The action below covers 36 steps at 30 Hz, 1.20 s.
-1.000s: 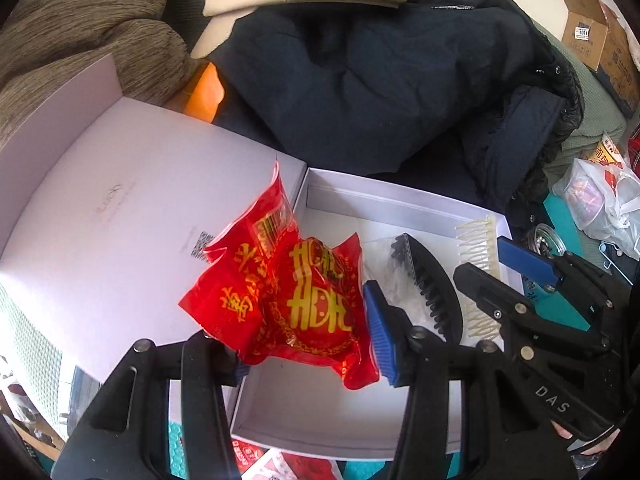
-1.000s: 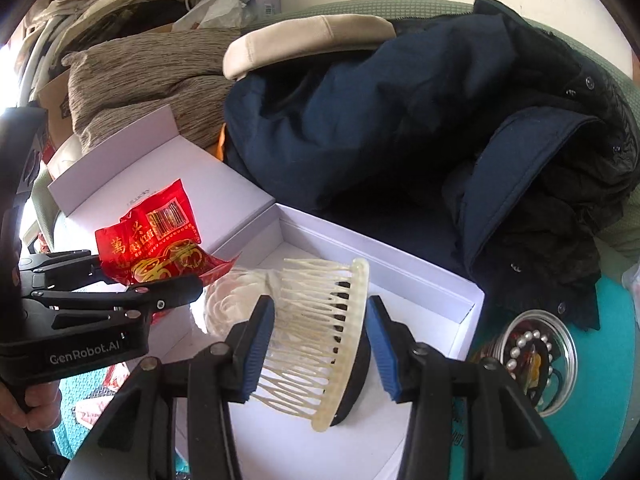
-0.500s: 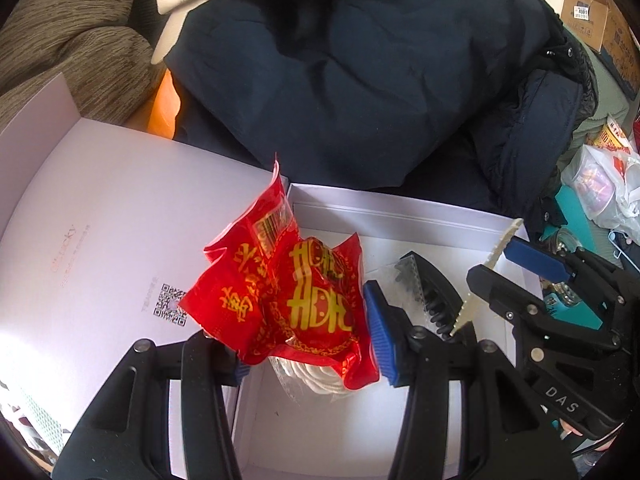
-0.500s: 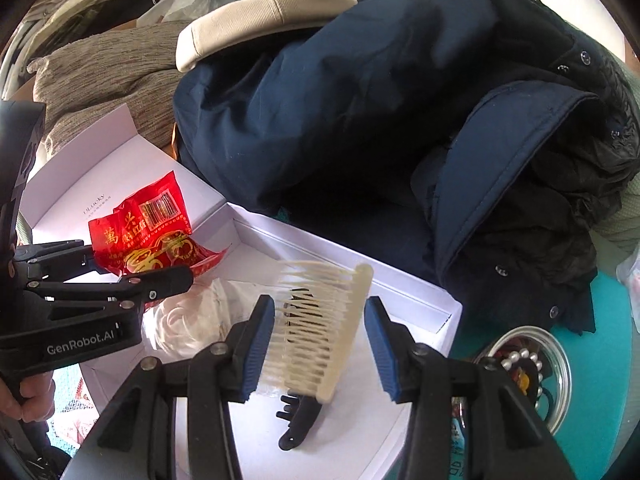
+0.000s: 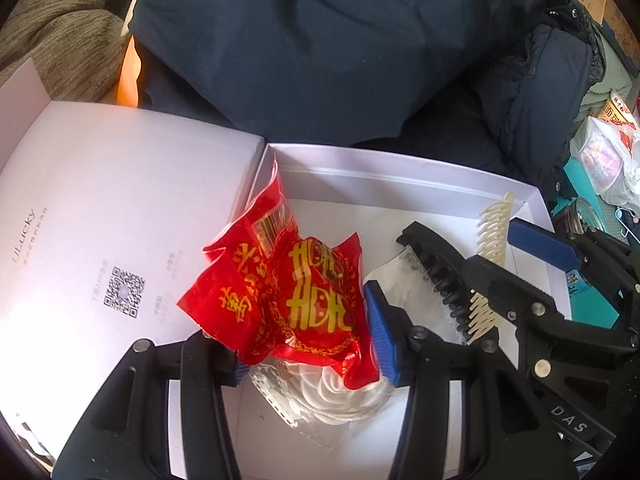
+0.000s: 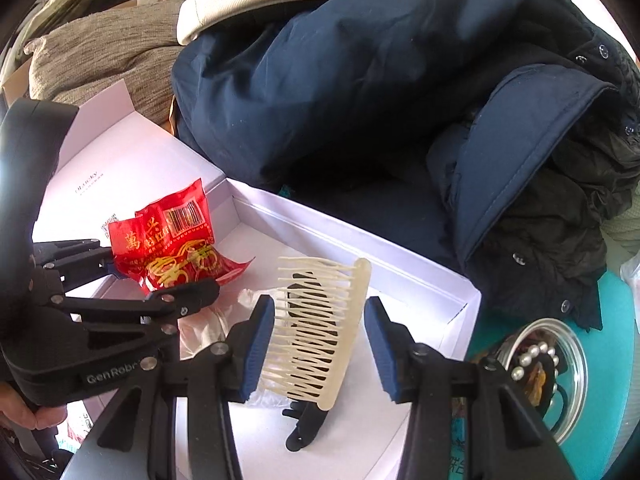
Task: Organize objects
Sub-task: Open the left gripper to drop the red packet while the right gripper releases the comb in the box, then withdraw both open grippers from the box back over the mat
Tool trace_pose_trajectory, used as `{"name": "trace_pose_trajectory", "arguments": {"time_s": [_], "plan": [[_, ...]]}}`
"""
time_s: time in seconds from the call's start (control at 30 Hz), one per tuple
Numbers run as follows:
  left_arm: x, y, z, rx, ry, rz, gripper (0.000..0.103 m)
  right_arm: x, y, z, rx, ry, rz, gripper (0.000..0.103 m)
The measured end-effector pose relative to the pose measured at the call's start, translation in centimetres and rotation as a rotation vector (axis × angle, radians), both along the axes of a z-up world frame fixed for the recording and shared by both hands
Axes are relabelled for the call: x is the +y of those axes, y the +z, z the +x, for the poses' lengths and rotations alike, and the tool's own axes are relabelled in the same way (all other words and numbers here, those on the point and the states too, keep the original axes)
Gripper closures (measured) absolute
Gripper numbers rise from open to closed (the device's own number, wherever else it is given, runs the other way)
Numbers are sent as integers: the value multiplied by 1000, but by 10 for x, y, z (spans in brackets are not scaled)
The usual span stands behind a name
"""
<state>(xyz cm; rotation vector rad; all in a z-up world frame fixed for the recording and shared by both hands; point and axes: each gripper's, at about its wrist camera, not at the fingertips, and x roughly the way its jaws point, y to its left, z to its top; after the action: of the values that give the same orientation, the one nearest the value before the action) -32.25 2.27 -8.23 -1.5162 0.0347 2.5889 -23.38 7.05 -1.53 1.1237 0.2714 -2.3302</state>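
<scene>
- The left wrist camera is looking forward and down along its jaws, sitting close above the open white cardboard box (image 5: 400, 184), with the crinkled red foil packet (image 5: 288, 296) filling the near centre.
- The right wrist camera is looking down from the box's right side, facing the heaped navy padded jacket (image 6: 360, 80).
- Both views are sharing the box interior, the cream plastic comb (image 6: 320, 328) (image 5: 494, 236), the packet (image 6: 168, 244) and the jacket (image 5: 340, 40).
- Each camera is catching the opposite gripper at its edge.
</scene>
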Motion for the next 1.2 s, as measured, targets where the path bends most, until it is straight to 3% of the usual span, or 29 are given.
{"name": "trace_pose_trajectory", "arguments": {"time_s": [0.37, 0.5, 0.77, 1.2], "plan": [[-2, 3, 12, -5, 37, 4, 53, 0, 4, 4, 21, 7, 38, 55], [-1, 17, 20, 38, 47, -18, 36, 4, 12, 6, 39, -3, 52, 44], [0, 41, 37, 98, 57, -36, 36, 11, 33, 13, 78, 3, 48, 43], [-17, 114, 62, 181, 71, -29, 36, 23, 82, 43, 148, 23, -5, 43]]}}
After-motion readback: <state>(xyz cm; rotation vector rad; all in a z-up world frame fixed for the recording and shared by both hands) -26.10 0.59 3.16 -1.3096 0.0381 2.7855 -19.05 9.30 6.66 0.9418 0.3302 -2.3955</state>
